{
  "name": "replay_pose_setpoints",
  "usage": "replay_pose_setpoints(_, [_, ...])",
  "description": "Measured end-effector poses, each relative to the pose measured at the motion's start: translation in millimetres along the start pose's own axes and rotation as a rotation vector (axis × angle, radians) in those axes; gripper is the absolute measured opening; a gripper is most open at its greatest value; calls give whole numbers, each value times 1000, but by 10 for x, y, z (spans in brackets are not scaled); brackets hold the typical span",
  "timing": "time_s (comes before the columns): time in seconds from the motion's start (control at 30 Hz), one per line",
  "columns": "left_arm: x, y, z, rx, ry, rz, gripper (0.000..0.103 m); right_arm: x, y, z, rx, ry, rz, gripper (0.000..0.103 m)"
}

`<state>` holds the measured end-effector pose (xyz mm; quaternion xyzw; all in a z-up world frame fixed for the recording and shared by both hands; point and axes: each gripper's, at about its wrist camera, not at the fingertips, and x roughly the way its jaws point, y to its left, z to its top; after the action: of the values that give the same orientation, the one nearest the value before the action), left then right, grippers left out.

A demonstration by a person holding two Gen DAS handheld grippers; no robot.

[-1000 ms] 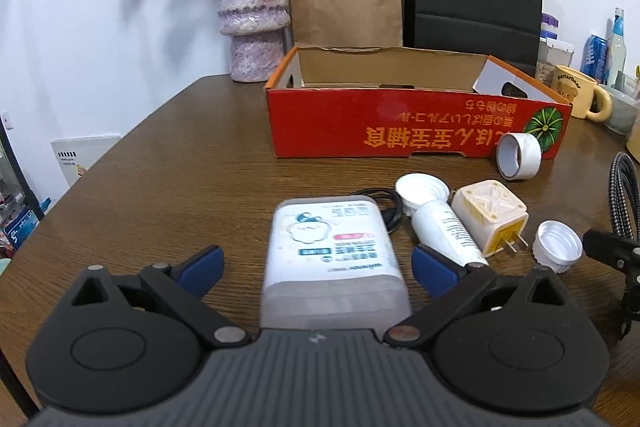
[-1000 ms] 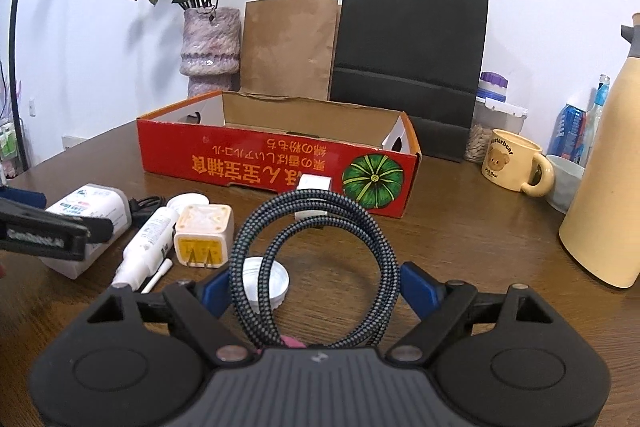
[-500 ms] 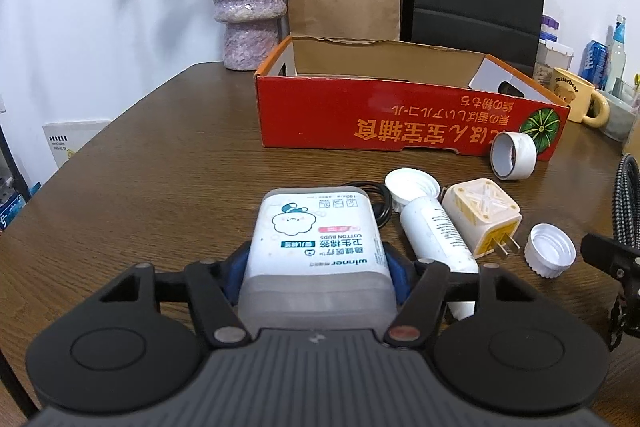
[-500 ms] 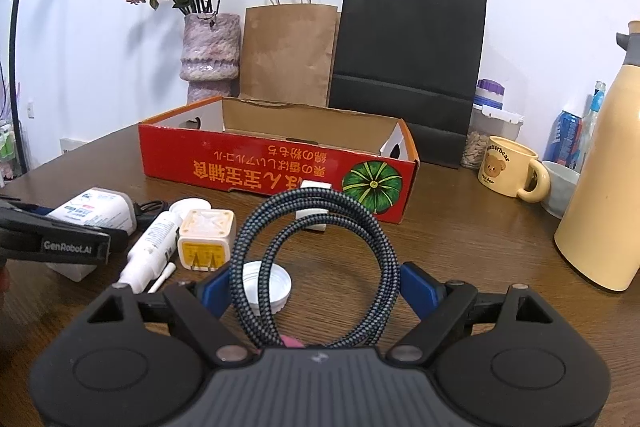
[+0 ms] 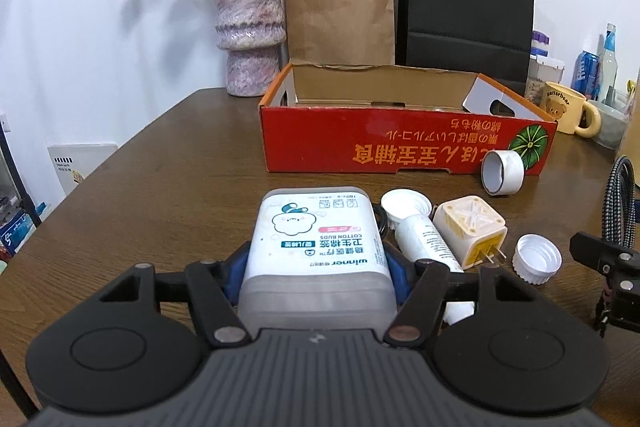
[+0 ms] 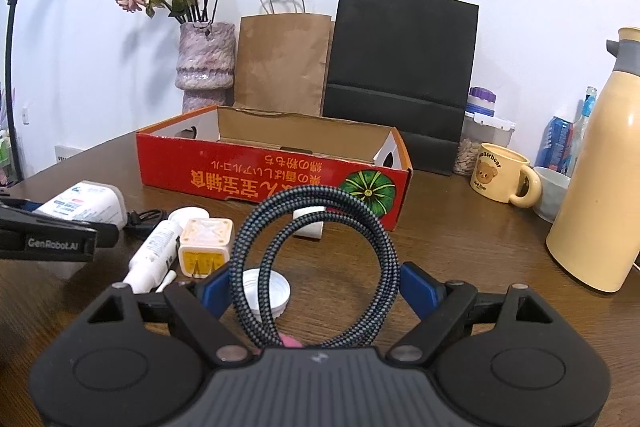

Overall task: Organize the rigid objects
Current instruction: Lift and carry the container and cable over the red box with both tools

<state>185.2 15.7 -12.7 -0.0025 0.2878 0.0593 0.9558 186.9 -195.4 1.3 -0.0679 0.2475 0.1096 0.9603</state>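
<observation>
My left gripper (image 5: pixel 316 267) is shut on a white cotton buds box (image 5: pixel 316 239), its blue pads against both sides. The box also shows in the right wrist view (image 6: pixel 86 205). My right gripper (image 6: pixel 316 287) is shut on a coiled braided cable (image 6: pixel 316 255), held upright. On the table lie a white tube (image 5: pixel 424 243), a cream plug adapter (image 5: pixel 472 231), a white cap (image 5: pixel 536 259) and a tape roll (image 5: pixel 502 173). The open red cardboard box (image 5: pixel 400 143) stands behind them.
A vase with dried flowers (image 5: pixel 250 31), a brown paper bag (image 5: pixel 340 15) and a black bag (image 5: pixel 464 7) stand behind the red box. A bear mug (image 6: pixel 500 179) and a cream thermos (image 6: pixel 600 195) are at the right. A black cord lies by the cotton buds box.
My left gripper closed on the cotton buds box and has lifted, tilting its view upward. My right gripper keeps holding the cable and has risen slightly.
</observation>
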Motion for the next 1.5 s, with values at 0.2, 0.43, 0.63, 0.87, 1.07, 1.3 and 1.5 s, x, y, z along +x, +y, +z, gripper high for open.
replay_pose_setpoints(0.2, [-66,31,81,-6,-19,-11,67,-25,12,49,-6,-9,1,85])
replay_pose_setpoints(0.43, [-132,6,274,-3,-53,-25,67,-27,48,231,-11,-45,5,85])
replay_pose_setpoints(0.63, [-186,-6,499,-2,-111,-24,67,10,58,441,-4,-77,3,85])
replay_pose_setpoints(0.87, [-169,-36,775,-28,-170,-22,67,114,58,700,6,-110,3,85])
replay_pose_setpoints(1.07, [-27,-37,946,-63,-188,-20,67,284,60,910,23,-136,-2,85])
replay_pose_setpoints(1.3, [198,-18,1133,-92,-204,-8,67,542,21,1129,57,-160,-9,85])
replay_pose_setpoints(1.5, [447,0,1290,-112,-200,0,67,840,-6,1285,75,-163,-8,85])
